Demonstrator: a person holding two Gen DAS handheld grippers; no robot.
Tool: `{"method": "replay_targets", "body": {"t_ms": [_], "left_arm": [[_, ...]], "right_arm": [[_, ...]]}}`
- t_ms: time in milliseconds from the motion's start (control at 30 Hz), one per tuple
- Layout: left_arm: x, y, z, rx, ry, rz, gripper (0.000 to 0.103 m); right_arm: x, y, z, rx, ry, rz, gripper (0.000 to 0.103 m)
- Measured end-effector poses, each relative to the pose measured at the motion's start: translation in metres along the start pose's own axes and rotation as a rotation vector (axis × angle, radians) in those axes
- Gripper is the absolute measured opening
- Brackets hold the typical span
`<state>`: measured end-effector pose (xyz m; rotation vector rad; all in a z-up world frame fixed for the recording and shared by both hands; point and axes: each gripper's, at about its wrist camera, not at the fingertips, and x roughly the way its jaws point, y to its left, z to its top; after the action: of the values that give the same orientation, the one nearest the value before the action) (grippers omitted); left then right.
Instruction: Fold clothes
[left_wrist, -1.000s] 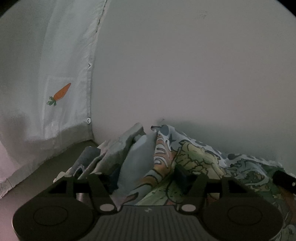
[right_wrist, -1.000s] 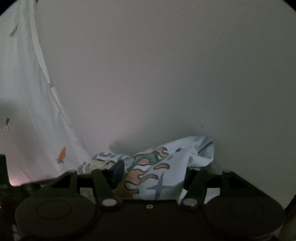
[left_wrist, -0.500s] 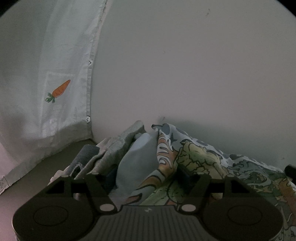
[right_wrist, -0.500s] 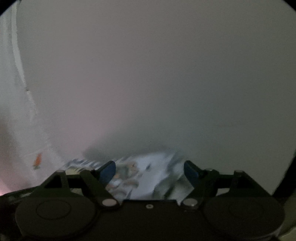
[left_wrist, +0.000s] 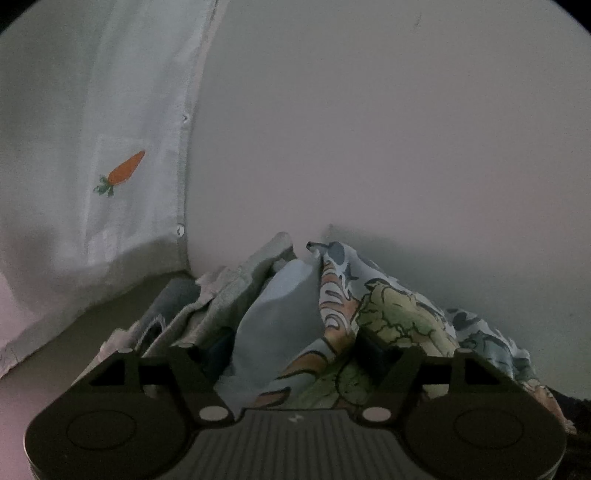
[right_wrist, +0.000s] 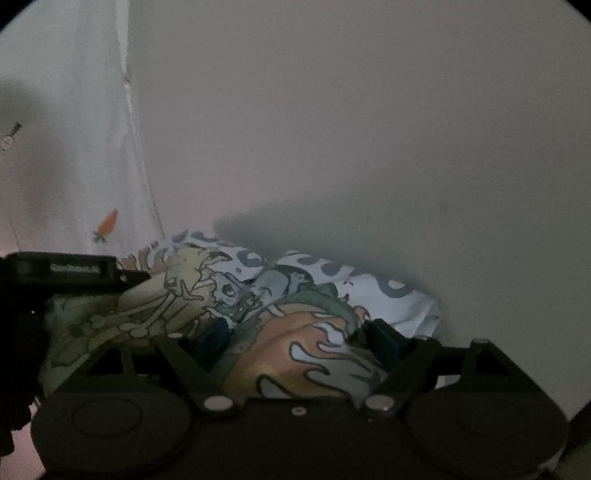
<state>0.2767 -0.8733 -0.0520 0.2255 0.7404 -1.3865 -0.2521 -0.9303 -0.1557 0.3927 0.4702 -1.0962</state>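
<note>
A white cotton sheet with small orange carrot prints (left_wrist: 92, 155) hangs at the far left; every place here is given from it. Just right of its hem lies a bunched grey knit garment (left_wrist: 225, 291), touching a crumpled pale-blue cartoon-print cotton shirt (left_wrist: 388, 310) that spreads further right. The left gripper (left_wrist: 295, 350) has just been opening, its jaws wide with shirt folds between them. The right gripper (right_wrist: 299, 339), furthest right, has also just been opening and straddles the print loosely. The shirt looks light, limp and clingy; a hem or shoulder seam seems the best hold.
</note>
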Motion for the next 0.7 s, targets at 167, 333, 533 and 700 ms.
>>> {"method": "replay_targets", "body": {"t_ms": [167, 333, 533, 700], "left_arm": [[-0.049, -0.020, -0.015, 0.023, -0.096, 0.061, 0.083], [-0.137, -0.033, -0.051, -0.010, -0.206, 0.155, 0.093], [-0.267, -0.047, -0.121, -0.089, -0.381, 0.313, 0.103], [-0.351, -0.059, -0.182, -0.180, -0.456, 0.456, 0.103]], "right_arm": [[-0.005, 0.050, 0.016, 0.019, -0.003, 0.047, 0.091], [-0.029, 0.117, 0.019, -0.030, -0.057, 0.121, 0.099], [-0.081, 0.246, 0.011, -0.126, -0.091, 0.262, 0.102], [-0.147, 0.303, -0.020, -0.246, -0.085, 0.390, 0.102]]}}
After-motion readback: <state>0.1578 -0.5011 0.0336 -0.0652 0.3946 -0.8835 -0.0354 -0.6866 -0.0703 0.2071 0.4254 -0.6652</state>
